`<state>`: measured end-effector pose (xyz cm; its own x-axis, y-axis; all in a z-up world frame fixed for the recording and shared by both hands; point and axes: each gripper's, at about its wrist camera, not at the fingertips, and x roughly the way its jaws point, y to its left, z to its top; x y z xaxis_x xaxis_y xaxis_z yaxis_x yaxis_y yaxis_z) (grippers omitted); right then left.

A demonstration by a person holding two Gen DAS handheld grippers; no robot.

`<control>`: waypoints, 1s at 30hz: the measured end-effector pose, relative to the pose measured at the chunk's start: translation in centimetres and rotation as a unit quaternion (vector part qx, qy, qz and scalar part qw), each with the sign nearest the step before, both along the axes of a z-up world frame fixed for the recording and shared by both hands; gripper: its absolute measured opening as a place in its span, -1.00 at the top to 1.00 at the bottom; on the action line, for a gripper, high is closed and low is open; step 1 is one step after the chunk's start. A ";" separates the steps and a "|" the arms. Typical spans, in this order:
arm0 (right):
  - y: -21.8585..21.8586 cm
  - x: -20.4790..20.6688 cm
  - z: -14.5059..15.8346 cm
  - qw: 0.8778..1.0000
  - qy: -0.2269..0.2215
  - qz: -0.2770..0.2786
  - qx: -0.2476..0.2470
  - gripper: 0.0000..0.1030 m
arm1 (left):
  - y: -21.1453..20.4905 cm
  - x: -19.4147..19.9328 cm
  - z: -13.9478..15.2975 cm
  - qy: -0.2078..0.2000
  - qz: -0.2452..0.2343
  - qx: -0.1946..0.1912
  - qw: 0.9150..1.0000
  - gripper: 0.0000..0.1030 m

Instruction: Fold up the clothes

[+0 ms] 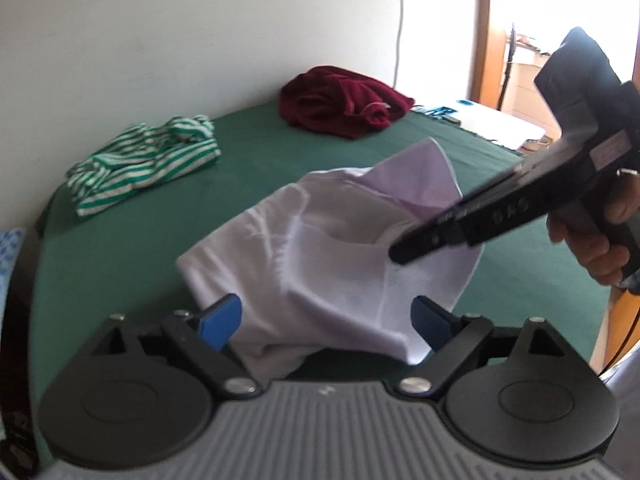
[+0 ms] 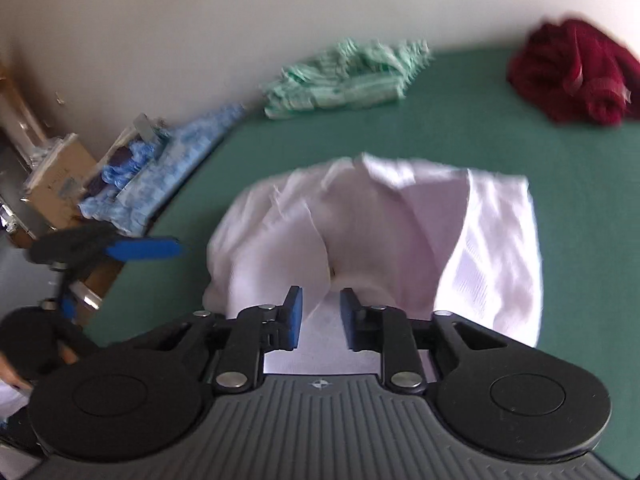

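A: Left gripper [image 1: 326, 322]: jaws spread wide, blue pads either side of the white garment [image 1: 320, 264], gripping nothing. Right gripper [image 2: 320, 318]: pads parted by a narrow gap, white cloth showing between and beyond them; not clamped shut, though contact with the cloth hard to call.

B: And the garment itself?

A: Lying mid-way on the green table [image 1: 248, 148], bunched and partly doubled over, one flap standing up toward the far side. Not flat, not squared.

B: Why the two tools so close over it?

A: Probably working opposite edges of one fold: left at the near hem, right coming in from the side over the raised flap. Could equally be letting go after a fold or reaching for a fresh hold; no telling which.

B: Room to move?

A: Bare green cloth all round the white piece. Striped garment [image 1: 144, 160] well apart at far left, folded roughly. Red garment [image 1: 344, 100] in a heap at the far edge. Table edge close on the left, blue patterned cloth [image 2: 160, 168] beyond it.
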<state>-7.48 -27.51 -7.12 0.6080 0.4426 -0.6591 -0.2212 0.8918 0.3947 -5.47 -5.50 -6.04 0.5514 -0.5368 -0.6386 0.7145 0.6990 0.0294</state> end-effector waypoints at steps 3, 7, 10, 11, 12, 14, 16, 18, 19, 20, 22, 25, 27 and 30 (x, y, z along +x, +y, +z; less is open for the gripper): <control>0.4 0.6 -0.7 1.000 0.000 0.008 -0.004 0.62 | 0.4 0.3 0.1 0.000 0.012 -0.002 1.000 -0.86; 0.0 1.1 -0.2 1.000 -0.017 0.017 0.010 0.98 | 0.7 0.4 0.0 -0.011 0.015 -0.001 1.000 -0.90; -0.3 1.1 1.1 0.999 -0.043 0.018 0.016 0.98 | 0.6 0.5 -0.2 -0.017 0.009 0.006 1.000 -0.92; -0.3 1.5 1.7 0.998 -0.054 0.023 0.015 0.98 | 0.6 0.5 -0.3 -0.019 0.007 0.008 1.000 -0.92; -0.3 1.8 2.3 0.998 -0.063 0.028 0.011 0.98 | 0.6 0.6 -0.3 -0.020 0.005 0.010 1.000 -0.92; -0.1 2.5 3.4 0.996 -0.076 0.039 -0.004 0.99 | 0.5 0.7 -0.4 -0.024 0.000 0.015 1.000 -0.93; 0.1 3.3 4.0 0.995 -0.082 0.053 0.001 1.00 | 0.5 0.8 -0.6 -0.028 -0.004 0.019 0.999 -0.93; 0.4 4.4 4.0 0.995 -0.079 0.059 0.008 1.00 | 0.5 0.8 -0.7 -0.032 -0.008 0.024 0.999 -0.93; 0.6 4.9 4.1 0.995 -0.081 0.062 0.008 1.00 | 0.4 0.9 -0.8 -0.032 -0.009 0.027 0.999 -0.93; 0.8 5.3 4.1 0.995 -0.078 0.064 0.004 1.00 | 0.4 0.8 -0.9 -0.032 -0.009 0.031 0.999 -0.93; 1.1 5.9 4.1 0.996 -0.055 0.068 -0.015 0.89 | 0.3 0.5 -1.1 -0.033 -0.009 0.042 0.999 -0.93; 0.2 4.8 3.5 0.998 -0.004 0.061 -0.008 0.41 | 0.7 0.0 -1.2 -0.029 -0.005 0.032 0.999 -0.93; -0.4 3.7 2.8 0.999 0.020 0.044 -0.019 0.36 | 0.7 0.0 -1.3 -0.027 -0.006 0.025 0.999 -0.94; -0.7 2.1 1.7 0.999 0.016 0.011 -0.044 0.37 | 0.2 0.1 -1.6 -0.023 -0.013 0.019 0.999 -0.94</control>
